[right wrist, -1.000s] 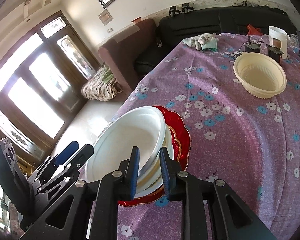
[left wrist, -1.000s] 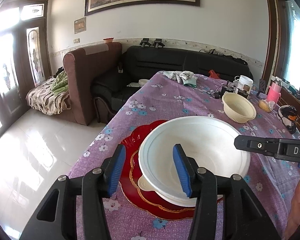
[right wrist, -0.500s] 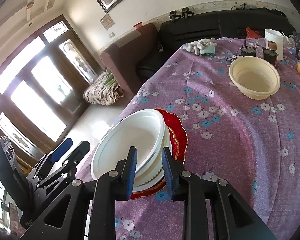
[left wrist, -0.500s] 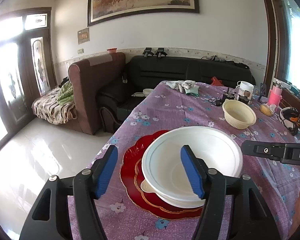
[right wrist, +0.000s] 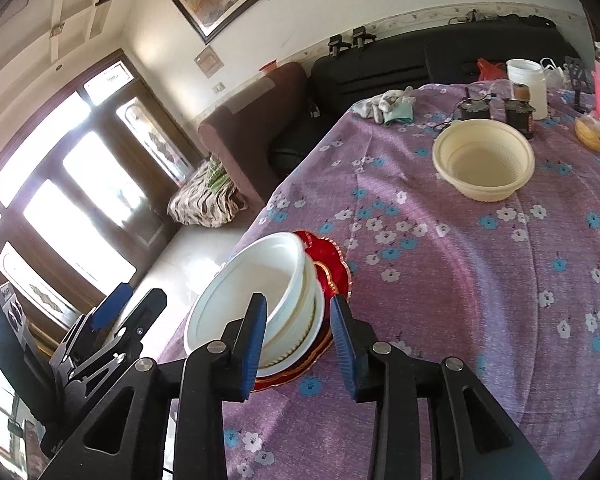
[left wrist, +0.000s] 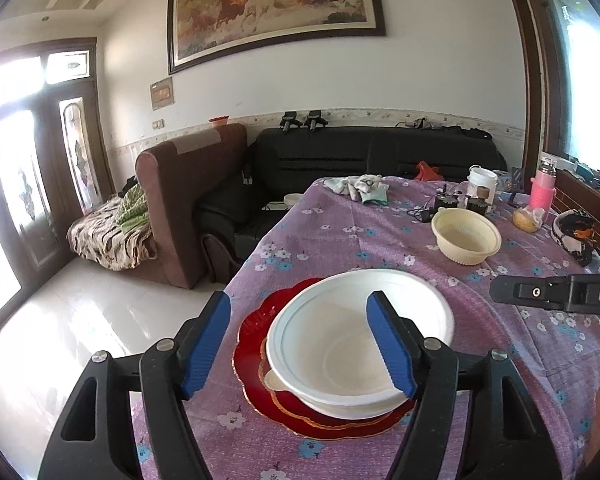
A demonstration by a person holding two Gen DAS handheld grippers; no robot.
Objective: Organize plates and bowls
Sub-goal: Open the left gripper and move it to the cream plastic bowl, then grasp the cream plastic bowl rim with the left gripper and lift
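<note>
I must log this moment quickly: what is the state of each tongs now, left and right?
Left tongs: opening, holding nothing; the white bowl sits free on the red plate.
Right tongs: opening, pads off the bowl rim, holding nothing.

you've got: white bowl (left wrist: 360,344) centre frame | red plate (left wrist: 256,328) with gold scalloped rim under it | cream ribbed bowl (right wrist: 484,160) upper right | tablecloth (right wrist: 460,280) purple, white and blue flowers | gripper pads (left wrist: 390,344) blue on black arms | pink bottle (left wrist: 540,194) far right | brown armchair (left wrist: 188,184), black sofa (left wrist: 364,156)
</note>
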